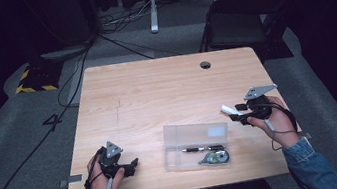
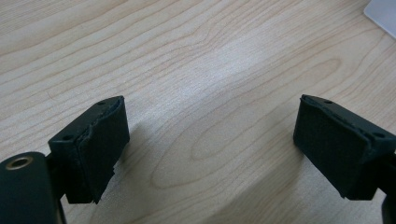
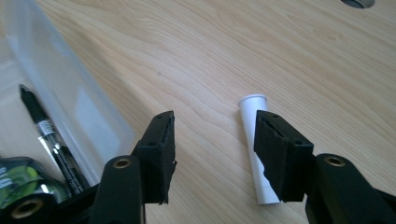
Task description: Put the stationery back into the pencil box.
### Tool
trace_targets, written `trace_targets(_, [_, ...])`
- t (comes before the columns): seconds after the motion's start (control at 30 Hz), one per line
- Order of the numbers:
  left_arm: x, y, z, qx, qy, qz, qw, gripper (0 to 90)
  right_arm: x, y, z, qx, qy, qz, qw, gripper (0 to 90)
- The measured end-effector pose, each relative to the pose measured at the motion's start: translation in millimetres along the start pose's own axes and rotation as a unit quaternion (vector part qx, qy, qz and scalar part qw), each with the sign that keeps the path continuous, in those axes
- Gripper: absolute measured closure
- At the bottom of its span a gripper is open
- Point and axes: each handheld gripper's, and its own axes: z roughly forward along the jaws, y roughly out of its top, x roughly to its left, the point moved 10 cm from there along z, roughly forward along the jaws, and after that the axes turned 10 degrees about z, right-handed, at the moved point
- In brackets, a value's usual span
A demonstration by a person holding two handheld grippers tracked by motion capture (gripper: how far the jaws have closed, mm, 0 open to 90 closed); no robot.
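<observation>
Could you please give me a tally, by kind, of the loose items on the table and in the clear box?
Clear plastic box: 1
Black pen: 1
Green-and-black tape dispenser: 1
White tube: 1
Total: 4

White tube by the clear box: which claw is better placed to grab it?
Right. The right claw is open beside the white tube, while the left claw sits across the clear box.
</observation>
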Motion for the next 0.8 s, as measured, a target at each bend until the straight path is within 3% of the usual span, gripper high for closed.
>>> trace_targets(0.33, [0.1,0.1,0.0,0.000,0.000,0.001,1.0000,11.0,-28.8,-18.0,17.9,0.024,-0.031,0.015,0.9991,40.8])
trace_targets(0.8, [0.0,-0.1,-0.1,0.000,0.000,0.000,1.0000,11.0,-47.2,-38.7,37.3,0.046,-0.038,0.033,0.9977,39.7])
